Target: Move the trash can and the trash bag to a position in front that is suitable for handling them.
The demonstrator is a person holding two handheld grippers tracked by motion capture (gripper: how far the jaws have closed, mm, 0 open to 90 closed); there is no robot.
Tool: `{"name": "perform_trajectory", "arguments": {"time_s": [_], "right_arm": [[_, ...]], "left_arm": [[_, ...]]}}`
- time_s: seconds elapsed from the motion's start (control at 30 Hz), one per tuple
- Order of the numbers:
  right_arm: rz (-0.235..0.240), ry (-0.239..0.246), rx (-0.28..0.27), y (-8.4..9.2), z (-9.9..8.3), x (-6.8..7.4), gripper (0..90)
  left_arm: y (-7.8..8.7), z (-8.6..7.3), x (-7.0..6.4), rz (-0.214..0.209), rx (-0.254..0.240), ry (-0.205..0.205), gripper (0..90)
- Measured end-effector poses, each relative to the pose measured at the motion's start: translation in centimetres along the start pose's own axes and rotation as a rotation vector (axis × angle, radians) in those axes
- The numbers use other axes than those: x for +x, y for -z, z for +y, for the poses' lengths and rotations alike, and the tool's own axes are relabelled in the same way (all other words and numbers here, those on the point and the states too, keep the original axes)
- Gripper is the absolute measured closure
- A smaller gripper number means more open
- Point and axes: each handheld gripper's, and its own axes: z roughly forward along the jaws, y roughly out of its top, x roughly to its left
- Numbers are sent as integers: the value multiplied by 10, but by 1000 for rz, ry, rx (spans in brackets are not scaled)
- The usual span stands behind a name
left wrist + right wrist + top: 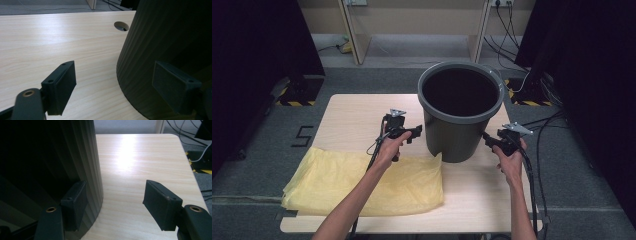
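A dark grey ribbed bucket [460, 107] stands upright and empty on the far right part of the wooden table [357, 115]. My left gripper [417, 132] is level at the bucket's left side, low on its wall. In the left gripper view its jaws [113, 70] stand wide apart, one over bare wood, the other against the bucket [170, 37]. My right gripper [487, 139] points at the bucket's right side. Its jaws [116, 187] are also apart, one close to the bucket wall [50, 152], the other over the table. Neither pair grips anything.
A crumpled yellow plastic bag [362, 182] lies flat on the near left of the table, reaching the bucket's base. A round cable hole [121, 25] sits in the tabletop beyond the bucket. Cables [537, 150] trail off the right edge. Dark curtains flank both sides.
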Motion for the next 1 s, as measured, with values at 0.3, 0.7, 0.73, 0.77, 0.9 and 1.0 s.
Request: {"name": "perform_trajectory", "arguments": {"time_s": [0.3,0.7,0.73,0.77,0.9,1.0], "right_arm": [[-34,165,52,-12,17,35,348],[-39,17,51,-34,19,19,316],[-33,32,44,-35,18,19,316],[-26,42,40,-36,18,20,316],[-9,119,33,-37,20,28,368],[4,162,38,-37,24,35,415]], "left_arm": [[9,3,21,-2,7,32,222],[2,9,31,73,-14,58,220],[1,10,31,71,-13,58,220],[0,10,31,71,-18,69,223],[-2,11,31,68,-13,69,246],[2,11,33,61,-4,79,343]]}}
